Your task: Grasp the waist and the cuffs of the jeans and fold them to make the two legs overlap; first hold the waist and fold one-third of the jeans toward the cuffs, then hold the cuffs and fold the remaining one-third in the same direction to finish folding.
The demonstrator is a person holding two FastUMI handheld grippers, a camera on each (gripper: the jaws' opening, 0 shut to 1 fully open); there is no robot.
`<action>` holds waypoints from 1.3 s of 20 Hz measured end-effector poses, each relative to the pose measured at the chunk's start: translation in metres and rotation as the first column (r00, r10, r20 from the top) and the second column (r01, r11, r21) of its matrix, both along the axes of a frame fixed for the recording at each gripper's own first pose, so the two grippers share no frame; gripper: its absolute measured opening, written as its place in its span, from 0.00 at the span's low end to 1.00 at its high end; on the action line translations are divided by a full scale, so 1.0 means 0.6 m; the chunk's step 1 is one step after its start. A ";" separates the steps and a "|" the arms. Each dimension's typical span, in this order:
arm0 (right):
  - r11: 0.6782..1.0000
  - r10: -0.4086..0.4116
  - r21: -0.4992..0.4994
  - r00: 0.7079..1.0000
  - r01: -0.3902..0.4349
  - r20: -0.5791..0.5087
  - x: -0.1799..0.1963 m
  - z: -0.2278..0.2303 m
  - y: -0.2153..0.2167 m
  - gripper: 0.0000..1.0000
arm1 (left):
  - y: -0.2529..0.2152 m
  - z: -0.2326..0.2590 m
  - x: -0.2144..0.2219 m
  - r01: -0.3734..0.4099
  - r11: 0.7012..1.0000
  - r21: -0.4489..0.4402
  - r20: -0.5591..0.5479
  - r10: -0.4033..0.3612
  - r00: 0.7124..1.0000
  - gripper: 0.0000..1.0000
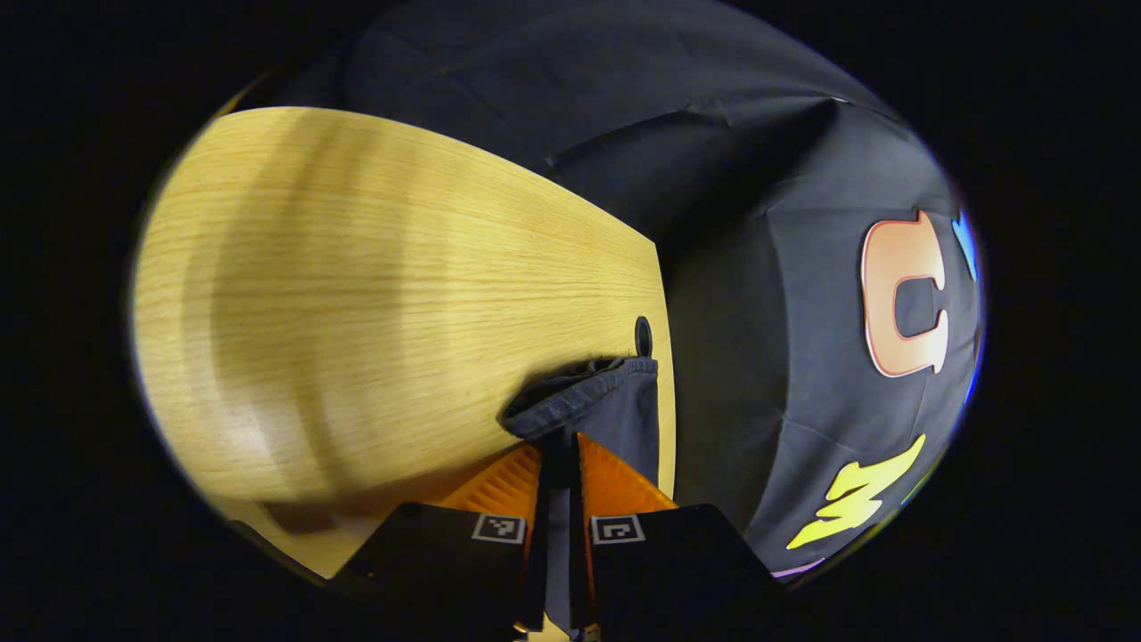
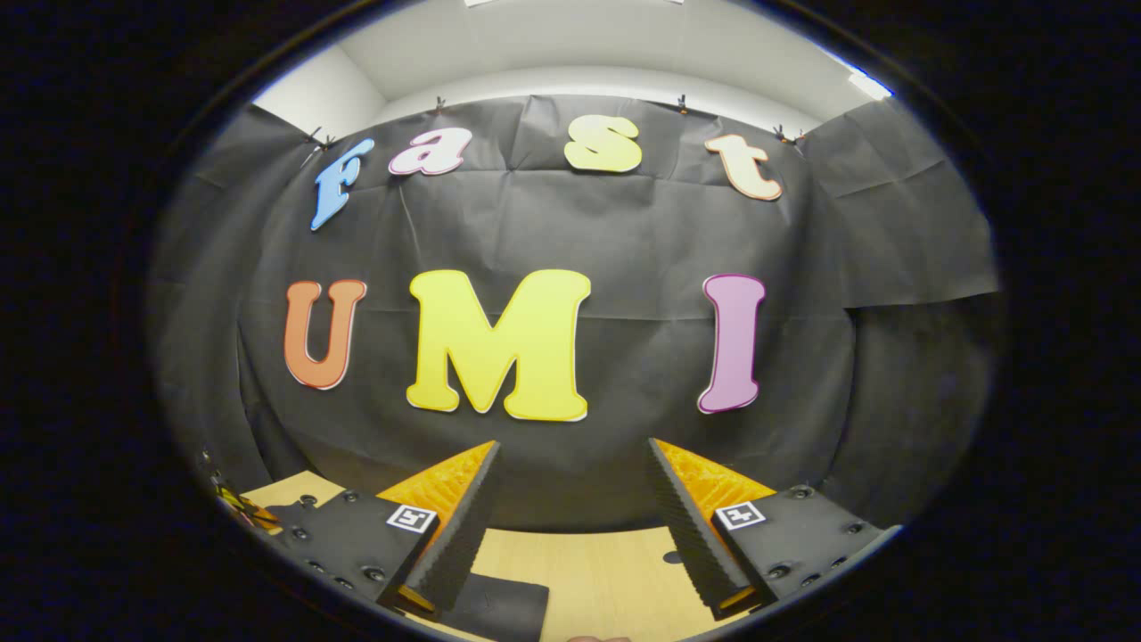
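In the left gripper view, a hemmed end of the dark blue jeans [image 1: 599, 403] lies at the right edge of the wooden table [image 1: 374, 303]. My left gripper [image 1: 560, 450] is shut on that denim, which runs down between its two orange fingers [image 1: 501, 486]. Whether it is a cuff or the waist I cannot tell. In the right gripper view, my right gripper [image 2: 570, 464] is held above the table [image 2: 606, 571], open wide with nothing between its fingers. A dark corner of fabric [image 2: 497, 606] lies on the table just below its left finger.
The table edge drops off right beside the held denim, and a small round black hole [image 1: 643, 336] sits near that edge. The black cloth wall hangs close behind the table. Bare wood stretches to the left in the left gripper view.
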State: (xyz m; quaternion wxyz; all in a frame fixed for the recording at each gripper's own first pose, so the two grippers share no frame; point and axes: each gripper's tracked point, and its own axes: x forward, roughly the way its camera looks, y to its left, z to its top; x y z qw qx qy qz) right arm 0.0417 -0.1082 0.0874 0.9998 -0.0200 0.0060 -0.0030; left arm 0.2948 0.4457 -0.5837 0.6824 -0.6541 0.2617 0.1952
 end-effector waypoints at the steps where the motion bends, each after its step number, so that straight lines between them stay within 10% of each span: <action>1: 1.000 -0.007 0.003 1.000 0.007 0.000 0.000 0.000 -0.008 0.94 | -0.001 0.003 -0.003 0.006 1.000 0.008 0.001 -0.006 1.000 0.11; 10: 0.999 -0.021 0.048 0.999 0.022 -0.027 -0.012 -0.009 -0.039 0.94 | 0.000 0.090 -0.001 0.103 0.965 0.242 0.043 -0.117 0.992 0.03; 26: 0.996 -0.029 0.087 0.999 0.032 -0.044 -0.041 -0.016 -0.102 0.97 | -0.172 0.397 0.058 0.191 0.784 0.591 0.226 -0.388 0.893 0.03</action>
